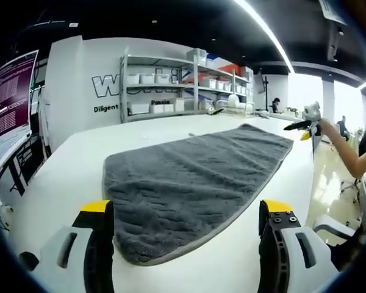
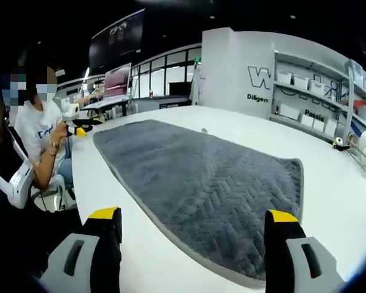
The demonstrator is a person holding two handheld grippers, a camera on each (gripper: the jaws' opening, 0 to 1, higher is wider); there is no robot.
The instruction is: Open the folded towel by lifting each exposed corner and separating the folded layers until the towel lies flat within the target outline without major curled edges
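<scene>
Left tongs (image 1: 186, 229) and right tongs (image 2: 194, 235) both spread, gripping nothing; grey towel (image 1: 189, 183) flat on white worktop (image 1: 73, 165) just ahead of each.

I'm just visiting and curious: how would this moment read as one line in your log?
towel: spread flat on white table | left gripper: open, empty | right gripper: open, empty | outline: cannot tell

Towel (image 2: 207, 189) near edge hidden behind right tongs (image 2: 192, 235); wall lettering (image 1: 113, 85) blocked by shelf rack (image 1: 183, 85).
</scene>
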